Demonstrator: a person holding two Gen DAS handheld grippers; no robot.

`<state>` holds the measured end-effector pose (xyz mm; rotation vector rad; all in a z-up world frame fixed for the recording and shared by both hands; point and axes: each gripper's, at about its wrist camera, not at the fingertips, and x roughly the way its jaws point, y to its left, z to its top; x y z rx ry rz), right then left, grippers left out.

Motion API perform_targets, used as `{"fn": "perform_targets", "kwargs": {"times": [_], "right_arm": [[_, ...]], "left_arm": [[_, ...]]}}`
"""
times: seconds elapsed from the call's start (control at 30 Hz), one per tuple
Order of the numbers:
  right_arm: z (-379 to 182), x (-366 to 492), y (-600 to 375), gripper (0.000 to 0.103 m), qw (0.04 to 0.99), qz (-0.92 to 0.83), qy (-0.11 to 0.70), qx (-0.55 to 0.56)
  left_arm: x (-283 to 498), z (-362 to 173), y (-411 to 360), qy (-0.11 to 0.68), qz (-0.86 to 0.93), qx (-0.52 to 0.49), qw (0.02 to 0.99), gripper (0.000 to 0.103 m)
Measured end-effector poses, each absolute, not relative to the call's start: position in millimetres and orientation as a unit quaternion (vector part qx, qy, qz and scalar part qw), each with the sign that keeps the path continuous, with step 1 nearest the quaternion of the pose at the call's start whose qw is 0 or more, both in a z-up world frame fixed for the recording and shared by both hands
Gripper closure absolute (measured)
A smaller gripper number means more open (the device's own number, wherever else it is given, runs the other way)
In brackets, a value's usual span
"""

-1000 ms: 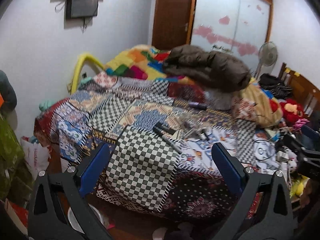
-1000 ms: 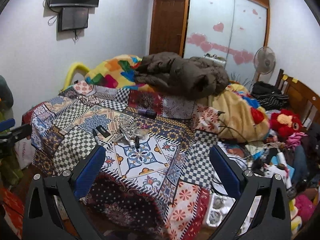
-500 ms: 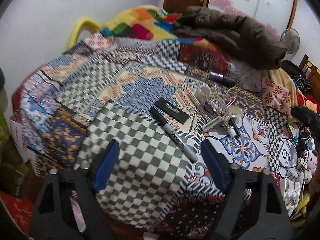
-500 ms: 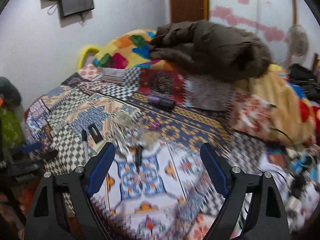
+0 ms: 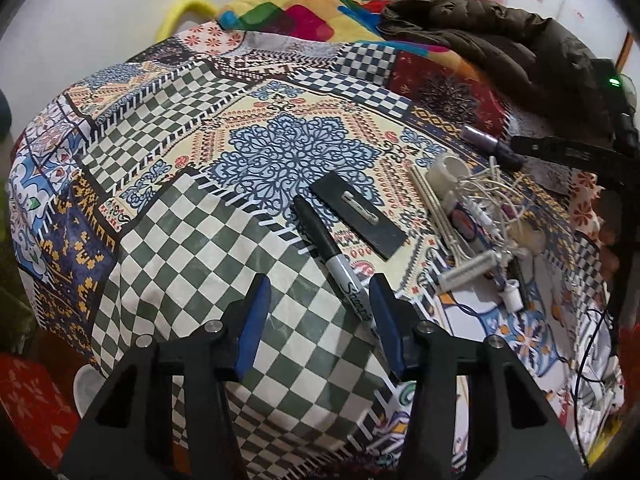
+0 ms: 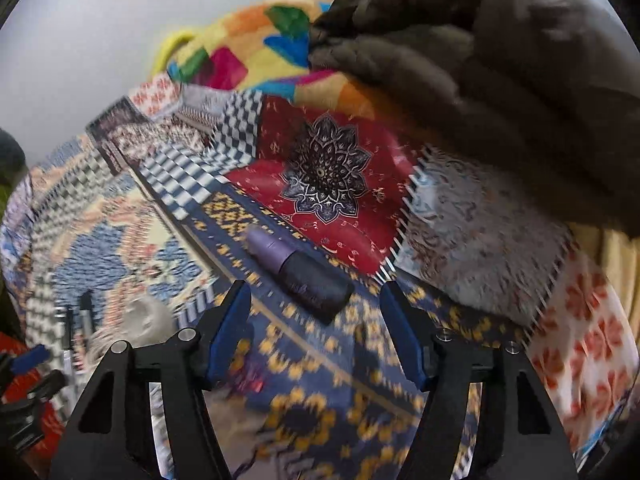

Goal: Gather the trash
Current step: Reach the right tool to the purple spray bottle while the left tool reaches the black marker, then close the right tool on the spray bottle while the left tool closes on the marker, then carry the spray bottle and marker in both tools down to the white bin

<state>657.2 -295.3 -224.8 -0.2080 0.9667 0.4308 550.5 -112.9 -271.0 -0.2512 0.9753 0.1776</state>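
Black marker point(image 5: 334, 262) lies beside your left gripper point(image 5: 318, 312), whose jaws have been closing, still empty; closing now catches the bedspread point(image 5: 168, 216). Right gripper point(image 6: 316, 326): half-wide, empty.

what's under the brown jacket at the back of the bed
The jacket lies on a multicoloured blanket and the patchwork bedspread. Whatever sits under its bulk is covered.

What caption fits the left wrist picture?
Open left gripper hovering over a black marker on a patchwork bedspread.
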Motion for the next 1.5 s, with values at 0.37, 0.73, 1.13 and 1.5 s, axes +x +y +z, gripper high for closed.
{"fn": "perform_targets", "kwargs": {"times": [0.37,0.73,1.13,1.5], "right_arm": [[-248.6,674.1,-288.5,0.061,0.847,0.224,0.469,-0.116],[-246.6,622.8,-307.0,0.061,0.857,0.194,0.463,-0.119],[-184.4,564.8,-352.6,0.061,0.883,0.144,0.444,-0.042],[-115.9,494.6,-333.9,0.079,0.903,0.111,0.411,-0.054]], "left_arm": [[562.3,-281.2,-121.0,0.461,0.093,-0.108,0.876,0.065],[563.8,-281.3,-96.0,0.482,0.054,-0.155,0.861,0.093],[523.6,-220.3,-114.0,0.451,0.028,-0.11,0.885,0.093],[455.1,-141.5,-97.9,0.408,0.029,-0.099,0.907,0.093]]}}
